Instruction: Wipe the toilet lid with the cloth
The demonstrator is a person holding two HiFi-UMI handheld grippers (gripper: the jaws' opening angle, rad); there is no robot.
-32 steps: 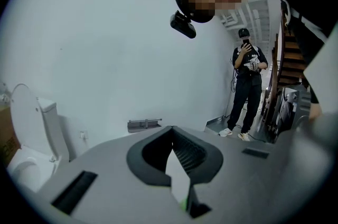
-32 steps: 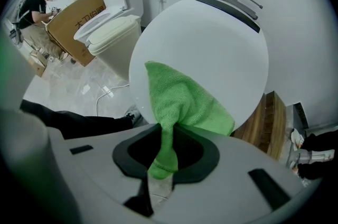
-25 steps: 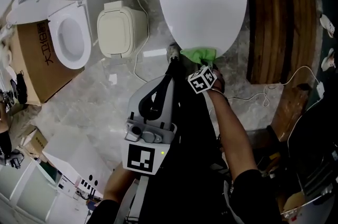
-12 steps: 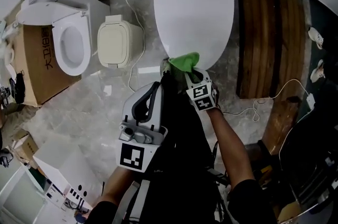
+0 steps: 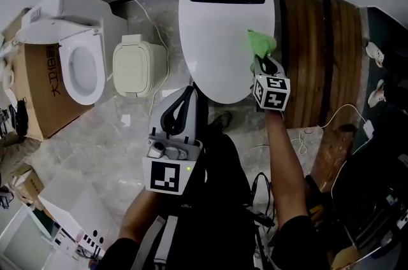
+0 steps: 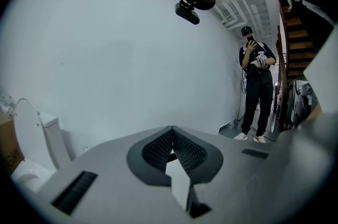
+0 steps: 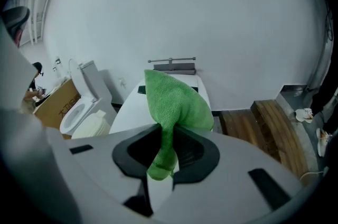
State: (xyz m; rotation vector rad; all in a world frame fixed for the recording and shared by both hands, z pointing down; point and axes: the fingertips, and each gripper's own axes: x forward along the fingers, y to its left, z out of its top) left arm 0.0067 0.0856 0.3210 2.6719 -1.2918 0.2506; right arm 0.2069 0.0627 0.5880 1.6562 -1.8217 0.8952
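bright green cloth point(image 7: 174, 101) against a plain white toilet lid point(image 5: 220, 39). right gripper point(image 7: 166, 150) grey, black pads, black-and-white squares on its cube. cream bin point(image 5: 139, 65), brown-grained wooden boards point(image 5: 312, 52), grey marbled floor point(image 5: 115, 135).

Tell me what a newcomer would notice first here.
The bright green cloth pinched in the right gripper stands out at the right edge of the big white toilet lid. The left gripper hangs shut and empty nearer the person; a second toilet, lid raised, stands at the left.
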